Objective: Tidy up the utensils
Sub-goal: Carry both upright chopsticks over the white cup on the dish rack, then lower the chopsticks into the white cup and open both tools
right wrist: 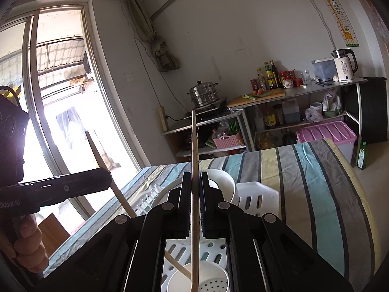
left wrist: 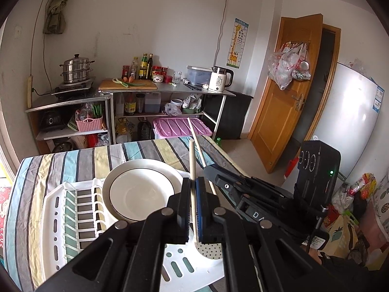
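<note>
My left gripper (left wrist: 193,182) is shut on a pale wooden chopstick (left wrist: 192,155) that stands almost upright. Its lower end reaches the white perforated utensil cup (left wrist: 211,251) in the corner of the white dish rack (left wrist: 70,219). My right gripper (right wrist: 194,176) is shut on a second chopstick (right wrist: 193,141), whose lower end dips into the same cup (right wrist: 211,281). The right gripper (left wrist: 214,174) sits just right of the left one, its chopstick (left wrist: 194,133) slanting up and to the left. In the right wrist view the left gripper (right wrist: 107,178) holds its chopstick (right wrist: 97,150) tilted.
A white bowl with a dark rim line (left wrist: 142,189) leans in the rack on the striped tablecloth (left wrist: 73,160). A hand (right wrist: 26,243) grips the left tool. Kitchen shelves (left wrist: 167,88), a wooden door (left wrist: 287,92) and a fridge (left wrist: 352,112) stand behind; a glass door (right wrist: 60,97) is at the left.
</note>
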The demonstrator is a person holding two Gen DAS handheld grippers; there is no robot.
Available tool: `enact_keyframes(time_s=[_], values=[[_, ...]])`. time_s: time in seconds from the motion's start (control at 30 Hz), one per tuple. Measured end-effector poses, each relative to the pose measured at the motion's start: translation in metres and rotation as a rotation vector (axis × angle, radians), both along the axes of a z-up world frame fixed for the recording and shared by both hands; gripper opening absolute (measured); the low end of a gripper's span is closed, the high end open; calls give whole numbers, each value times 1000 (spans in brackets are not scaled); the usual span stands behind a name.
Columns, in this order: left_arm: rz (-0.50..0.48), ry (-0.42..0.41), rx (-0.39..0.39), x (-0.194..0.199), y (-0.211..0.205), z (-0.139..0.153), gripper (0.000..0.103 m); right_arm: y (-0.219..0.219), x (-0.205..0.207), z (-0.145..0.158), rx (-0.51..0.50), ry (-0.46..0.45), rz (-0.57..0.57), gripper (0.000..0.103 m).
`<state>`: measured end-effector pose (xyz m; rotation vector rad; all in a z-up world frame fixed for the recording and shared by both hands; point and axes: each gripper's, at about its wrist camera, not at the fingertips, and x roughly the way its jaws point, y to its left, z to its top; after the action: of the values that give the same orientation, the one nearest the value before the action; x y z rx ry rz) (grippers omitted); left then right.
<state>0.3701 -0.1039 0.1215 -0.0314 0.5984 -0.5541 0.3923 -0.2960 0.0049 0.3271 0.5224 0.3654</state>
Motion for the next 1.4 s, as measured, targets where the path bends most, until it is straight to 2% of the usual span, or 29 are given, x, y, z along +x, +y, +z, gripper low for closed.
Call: enact_keyframes(time_s=[0.27, 0.67, 1.07, 1.17, 1.27, 1.37, 1.4], values=[[-16, 19, 9, 5, -5, -11, 4, 1, 3, -21, -8, 28, -3, 6], [-6, 61, 39, 0, -8, -31, 5, 0, -19, -25, -48, 66, -13, 6], [28, 77, 33, -9, 2, -34, 6, 0, -39, -26, -90, 95, -32, 6], [33, 84, 31, -9, 5, -36, 12, -1, -42, -24, -99, 98, -35, 6], [41, 91, 21, -12, 8, -38, 25, -2, -43, -25, -113, 111, -39, 7], [42, 93, 15, -16, 12, -40, 30, -2, -46, -25, -117, 112, -46, 24], [45, 94, 14, -17, 14, -40, 30, -4, -48, -24, -113, 111, -47, 25]])
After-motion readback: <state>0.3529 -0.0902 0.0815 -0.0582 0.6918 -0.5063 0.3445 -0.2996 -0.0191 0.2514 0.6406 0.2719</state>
